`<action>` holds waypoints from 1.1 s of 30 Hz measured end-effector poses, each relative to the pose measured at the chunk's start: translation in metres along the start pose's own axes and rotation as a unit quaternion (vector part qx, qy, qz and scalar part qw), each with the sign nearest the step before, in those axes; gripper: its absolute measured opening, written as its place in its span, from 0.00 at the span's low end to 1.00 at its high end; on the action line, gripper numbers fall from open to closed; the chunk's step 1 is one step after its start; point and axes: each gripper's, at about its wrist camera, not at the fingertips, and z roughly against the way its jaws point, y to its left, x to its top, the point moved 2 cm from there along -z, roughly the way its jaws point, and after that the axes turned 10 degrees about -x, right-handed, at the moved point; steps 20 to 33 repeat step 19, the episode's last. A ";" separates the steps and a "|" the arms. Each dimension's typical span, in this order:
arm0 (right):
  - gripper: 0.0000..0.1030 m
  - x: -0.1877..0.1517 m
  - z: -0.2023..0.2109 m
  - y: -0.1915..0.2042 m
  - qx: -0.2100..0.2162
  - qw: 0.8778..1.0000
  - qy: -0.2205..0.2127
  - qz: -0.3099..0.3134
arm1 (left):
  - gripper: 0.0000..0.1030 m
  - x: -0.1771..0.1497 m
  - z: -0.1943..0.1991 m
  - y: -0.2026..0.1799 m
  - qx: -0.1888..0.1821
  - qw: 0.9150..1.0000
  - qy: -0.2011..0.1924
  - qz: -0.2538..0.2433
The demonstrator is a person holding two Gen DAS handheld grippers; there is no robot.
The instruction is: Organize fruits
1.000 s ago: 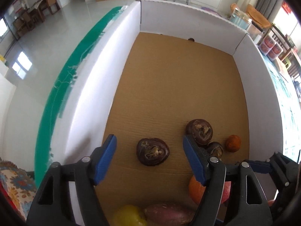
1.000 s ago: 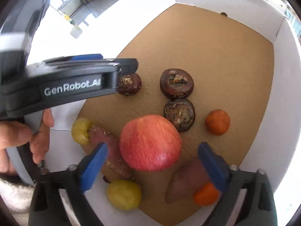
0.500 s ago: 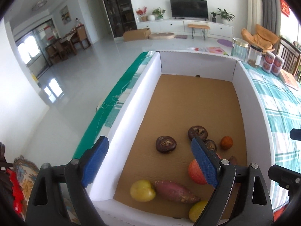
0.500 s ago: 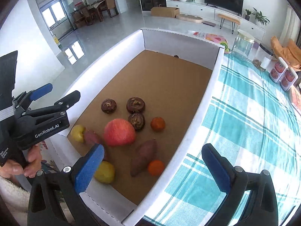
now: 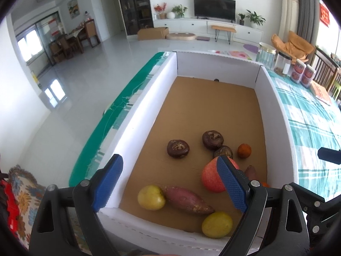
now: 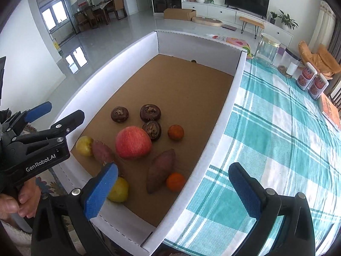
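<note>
We list a white-walled cardboard box with round apple, tapered sweet potatoes, and both "GenRobot.AI" left gripper and right gripper spread, empty.

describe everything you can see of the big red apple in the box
The apple is the largest piece of produce in the box. Its skin is red with faint pinkish-yellow streaks, smooth, with no visible bruise; its stem is not visible. It sits on the brown cardboard floor near the front of the box, among the other produce. In the right wrist view a dark brown round fruit sits right against its far side, apparently touching. No gripper holds it.
</note>
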 end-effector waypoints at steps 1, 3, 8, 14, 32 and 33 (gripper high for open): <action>1.00 -0.001 0.000 0.000 -0.001 1.000 -0.001 0.001 | 0.89 0.000 0.000 -0.001 0.002 1.000 0.000 -0.002; 1.00 -0.001 0.001 0.002 -0.003 1.000 -0.003 0.002 | 0.89 -0.001 0.001 -0.002 0.003 1.000 0.000 -0.004; 1.00 0.000 0.004 0.007 -0.007 1.000 -0.008 0.007 | 0.89 -0.003 0.001 0.000 -0.005 1.000 0.005 0.002; 1.00 -0.001 0.003 0.014 -0.008 1.000 -0.007 0.014 | 0.89 -0.004 0.004 0.006 -0.020 1.000 0.005 0.011; 1.00 -0.002 0.004 0.016 0.000 1.000 -0.010 0.010 | 0.89 -0.006 0.006 0.011 -0.035 0.999 0.002 0.026; 1.00 -0.002 0.004 0.016 0.000 1.000 -0.010 0.010 | 0.89 -0.006 0.006 0.011 -0.035 0.999 0.002 0.026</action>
